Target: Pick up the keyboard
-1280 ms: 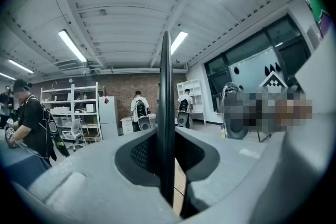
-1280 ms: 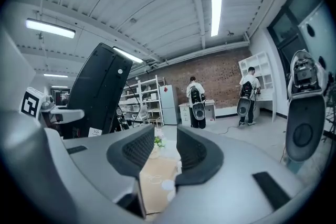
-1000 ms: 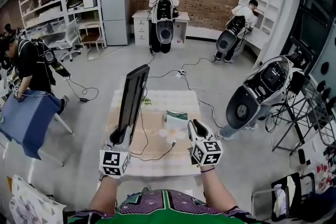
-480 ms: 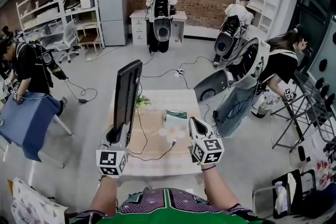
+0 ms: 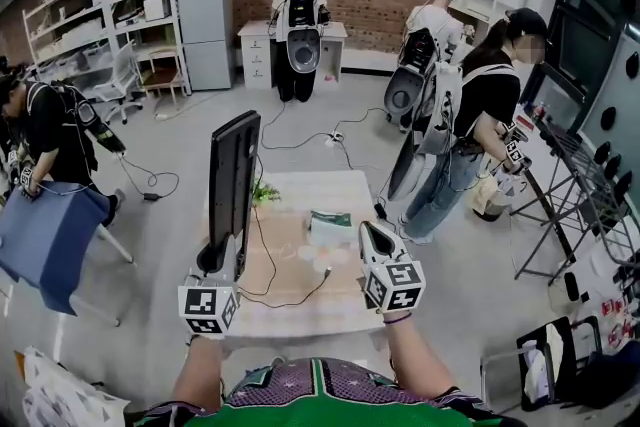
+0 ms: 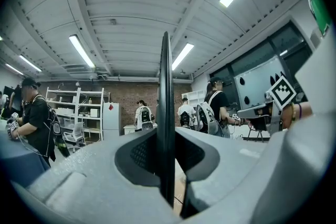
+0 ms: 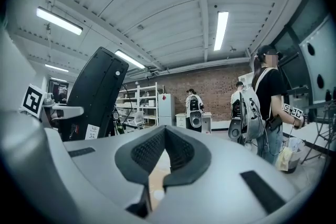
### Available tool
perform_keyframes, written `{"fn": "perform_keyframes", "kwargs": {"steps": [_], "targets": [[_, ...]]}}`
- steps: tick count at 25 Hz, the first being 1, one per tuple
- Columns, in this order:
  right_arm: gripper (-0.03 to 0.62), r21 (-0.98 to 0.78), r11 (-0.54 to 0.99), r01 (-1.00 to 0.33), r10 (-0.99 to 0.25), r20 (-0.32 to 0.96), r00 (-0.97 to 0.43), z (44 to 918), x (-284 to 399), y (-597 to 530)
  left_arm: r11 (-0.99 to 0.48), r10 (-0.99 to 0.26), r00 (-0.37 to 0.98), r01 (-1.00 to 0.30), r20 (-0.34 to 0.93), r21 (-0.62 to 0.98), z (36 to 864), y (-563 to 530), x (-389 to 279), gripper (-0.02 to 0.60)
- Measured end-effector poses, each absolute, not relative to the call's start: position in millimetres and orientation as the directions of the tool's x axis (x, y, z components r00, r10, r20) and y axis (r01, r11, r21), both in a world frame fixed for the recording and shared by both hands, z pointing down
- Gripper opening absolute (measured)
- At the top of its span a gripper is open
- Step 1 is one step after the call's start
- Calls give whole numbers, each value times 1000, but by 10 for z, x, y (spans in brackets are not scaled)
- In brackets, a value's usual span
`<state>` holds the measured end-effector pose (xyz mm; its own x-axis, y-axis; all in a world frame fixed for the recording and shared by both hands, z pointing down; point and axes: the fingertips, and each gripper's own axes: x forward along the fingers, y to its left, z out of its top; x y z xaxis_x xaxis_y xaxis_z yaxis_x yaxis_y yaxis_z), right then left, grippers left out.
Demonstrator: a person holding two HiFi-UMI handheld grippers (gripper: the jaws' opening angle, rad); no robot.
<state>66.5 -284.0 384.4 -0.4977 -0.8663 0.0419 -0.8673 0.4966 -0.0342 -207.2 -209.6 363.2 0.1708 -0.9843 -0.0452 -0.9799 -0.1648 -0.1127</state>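
1. Thin black slab-shaped keyboard (image 5: 233, 180): it stands on end over the left side of the pale low surface (image 5: 345, 195) and appears lifted clear of it. Its long axis runs upright and its narrow edge faces you.
2. Your left hand-held gripper (image 5: 214, 260): it is clamped on the keyboard's lower end with a pad on each flat face. The slab rises straight out of the jaws.
3. Your right hand-held gripper (image 5: 373, 240): it is closed on nothing and held level over the surface's right side. The keyboard lies to its left, well apart.
4. Judgement: the left alone carries the tall slab, from the bottom. To steady it, your right must open and cross leftwards.
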Motion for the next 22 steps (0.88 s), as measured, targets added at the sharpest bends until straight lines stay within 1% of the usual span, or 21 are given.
{"fn": "perform_keyframes", "kwargs": {"steps": [22], "targets": [[2, -40, 478, -878, -876, 53, -479, 3849, 661, -2930, -176, -982, 184, -973, -41, -146, 3617, -2227, -2123, 71]]}}
